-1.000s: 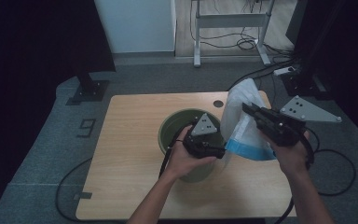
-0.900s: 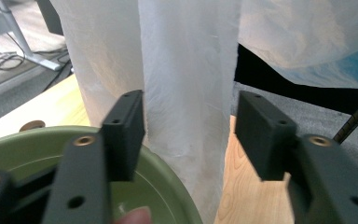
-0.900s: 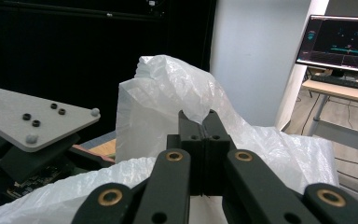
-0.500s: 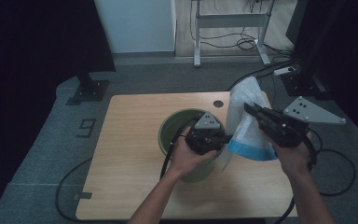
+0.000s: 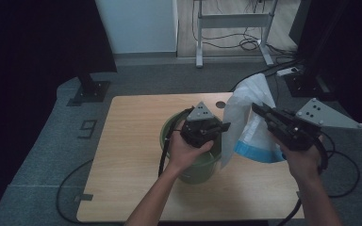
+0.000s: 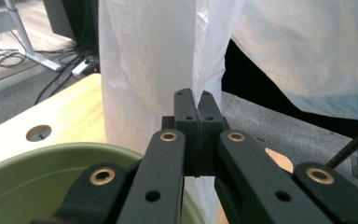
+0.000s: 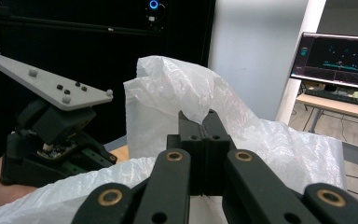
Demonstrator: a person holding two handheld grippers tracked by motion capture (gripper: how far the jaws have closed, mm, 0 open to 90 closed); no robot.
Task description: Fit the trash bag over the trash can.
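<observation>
A white plastic bag (image 5: 245, 117) with a blue band along its lower edge hangs above the right side of the table, stretched between both grippers. My left gripper (image 5: 225, 126) is shut on the bag's left edge (image 6: 200, 60), just over the rim of a green bucket (image 5: 195, 165). My right gripper (image 5: 255, 108) is shut on the bag's upper right fold (image 7: 191, 102). The bucket's rim (image 6: 51, 158) lies below the left jaws. The left gripper (image 7: 51, 135) with its grey plate is seen to the left beyond the bag.
The wooden table (image 5: 127, 155) has a round cable hole (image 5: 220, 104) near its far edge. Cables trail off the table to the grey floor. A desk frame (image 5: 231, 28) stands behind, and a lit monitor (image 7: 338, 58) sits off to the side.
My left gripper has moved right from over the bucket to the bag's left edge and closed on it. The right gripper keeps its hold, nearly still.
</observation>
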